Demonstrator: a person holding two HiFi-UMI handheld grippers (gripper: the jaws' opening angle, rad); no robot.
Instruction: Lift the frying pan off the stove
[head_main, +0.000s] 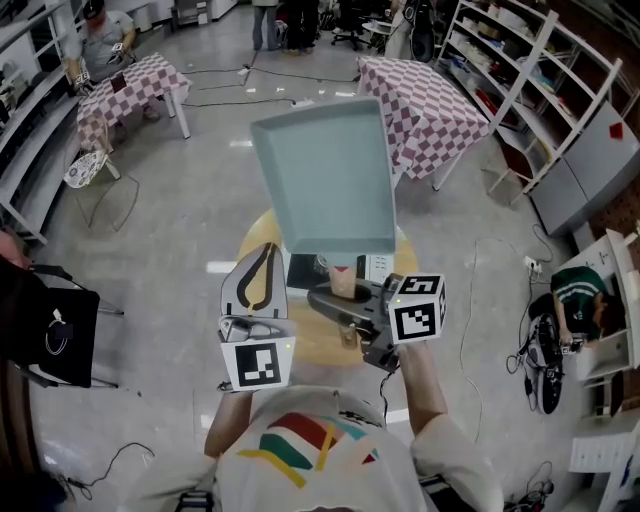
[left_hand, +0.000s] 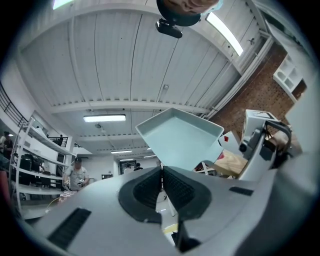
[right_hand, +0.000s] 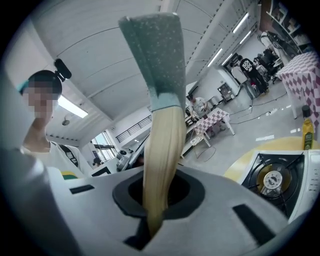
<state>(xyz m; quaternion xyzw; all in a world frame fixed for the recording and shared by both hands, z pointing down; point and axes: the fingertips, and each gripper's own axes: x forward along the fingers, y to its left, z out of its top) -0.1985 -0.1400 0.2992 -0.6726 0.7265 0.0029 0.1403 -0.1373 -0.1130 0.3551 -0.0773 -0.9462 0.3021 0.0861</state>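
Two grippers in frame, both in the person's hands. The right gripper (head_main: 337, 298) is clamped on the wooden handle (right_hand: 162, 150) of the frying pan (head_main: 322, 175); in the right gripper view the handle runs straight down between the pads, gripped tight. The pan is square, teal and speckled underneath. It is off the stove (right_hand: 275, 180) and held in the air above and beyond it, tilted steeply so its inside faces the head camera. The burner on the stove is bare. The stove sits on a round yellow table (head_main: 255, 232), and a bottle of oil (right_hand: 307, 131) stands just beyond the stove. The left gripper (head_main: 263, 252) hangs to the left of the stove, apart from the pan. Its jaws are pressed together with nothing between them, and the left gripper view shows the pads meeting edge to edge. Checkered tables (head_main: 425, 100) stand well beyond the stove.
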